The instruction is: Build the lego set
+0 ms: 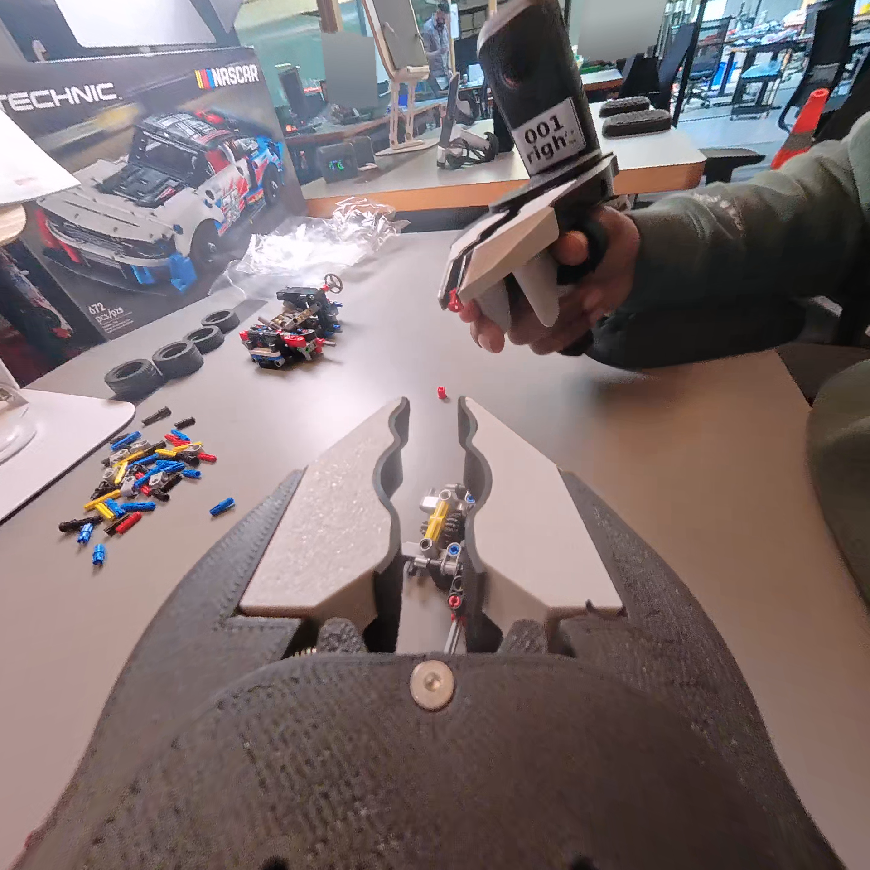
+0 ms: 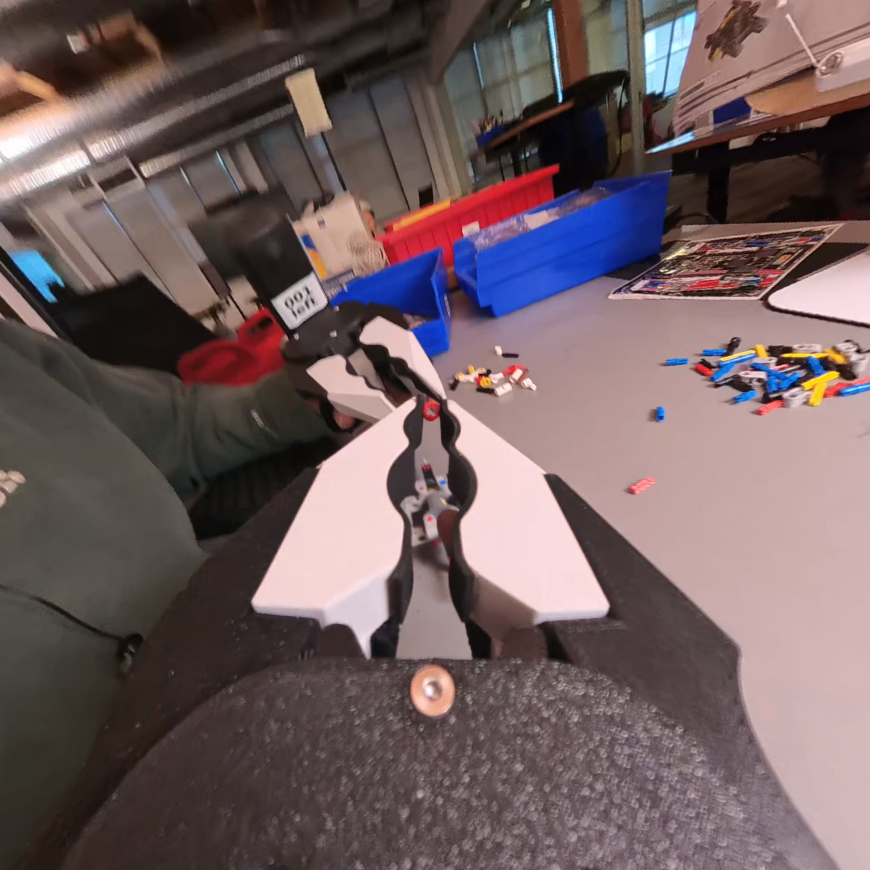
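Observation:
My right gripper [image 2: 430, 401] is shut on a small red piece [image 2: 430, 408] at its fingertips. In the left wrist view it [image 1: 449, 303] hangs high over the table with the red piece [image 1: 453, 300]. My left gripper [image 1: 434, 402] is open and empty, low over the table. A small grey, yellow and black sub-assembly [image 1: 440, 527] lies on the table between its fingers. It also shows through the right gripper's gap [image 2: 429, 506]. A second red piece [image 1: 441, 391] lies just beyond the left fingertips.
Loose pins lie in a pile [image 1: 141, 471] [image 2: 791, 372]. A part-built chassis [image 1: 292, 329], several tyres [image 1: 174, 350], the set's box [image 1: 141, 188] and a plastic bag [image 1: 320, 240] stand behind. Blue bins [image 2: 565, 249], a red bin [image 2: 471, 212] and a sticker sheet [image 2: 725, 263] line the far edge. Left tips to right tips: about 5 centimetres.

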`<state>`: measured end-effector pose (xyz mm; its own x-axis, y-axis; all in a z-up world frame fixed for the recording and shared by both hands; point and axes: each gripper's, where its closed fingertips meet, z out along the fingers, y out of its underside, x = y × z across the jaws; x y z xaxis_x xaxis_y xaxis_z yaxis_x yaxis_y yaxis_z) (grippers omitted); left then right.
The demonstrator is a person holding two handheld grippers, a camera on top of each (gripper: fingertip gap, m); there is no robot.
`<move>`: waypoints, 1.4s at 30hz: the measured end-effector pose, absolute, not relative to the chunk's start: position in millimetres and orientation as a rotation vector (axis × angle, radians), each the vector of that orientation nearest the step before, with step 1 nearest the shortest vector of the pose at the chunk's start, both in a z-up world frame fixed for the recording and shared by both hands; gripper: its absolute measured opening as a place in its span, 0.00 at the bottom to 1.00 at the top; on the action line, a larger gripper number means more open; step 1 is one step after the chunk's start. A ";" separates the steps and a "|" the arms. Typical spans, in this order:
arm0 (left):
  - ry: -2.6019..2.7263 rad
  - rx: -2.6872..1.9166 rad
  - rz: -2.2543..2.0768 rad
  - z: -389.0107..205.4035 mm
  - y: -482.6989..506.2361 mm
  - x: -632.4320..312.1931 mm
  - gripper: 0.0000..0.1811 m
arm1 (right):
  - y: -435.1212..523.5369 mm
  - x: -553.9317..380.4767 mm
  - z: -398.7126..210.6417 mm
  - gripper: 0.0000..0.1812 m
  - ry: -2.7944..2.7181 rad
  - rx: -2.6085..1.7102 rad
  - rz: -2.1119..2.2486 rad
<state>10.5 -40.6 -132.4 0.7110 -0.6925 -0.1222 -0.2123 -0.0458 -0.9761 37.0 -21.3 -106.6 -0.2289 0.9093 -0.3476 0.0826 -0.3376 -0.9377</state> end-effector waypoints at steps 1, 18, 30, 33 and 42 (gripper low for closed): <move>0.730 -1.613 -0.467 -131.1 -40.1 11.0 0.08 | -21.2 36.4 -103.7 0.03 -1.182 -1.385 1.684; 0.614 -1.560 -0.460 -118.9 -29.3 27.5 0.00 | -22.8 38.4 -96.0 0.03 -0.945 -1.408 2.038; 0.595 -1.509 -0.407 -108.9 -20.5 40.8 0.13 | -19.7 41.4 -94.1 0.03 -0.909 -1.423 2.110; 0.639 -1.507 -0.400 -113.5 -23.1 43.0 0.12 | -24.6 39.6 -98.4 0.03 -0.936 -1.446 2.136; 0.758 -1.493 -0.315 -122.1 -31.9 47.6 0.00 | -45.5 37.2 -106.9 0.03 -1.073 -1.466 2.154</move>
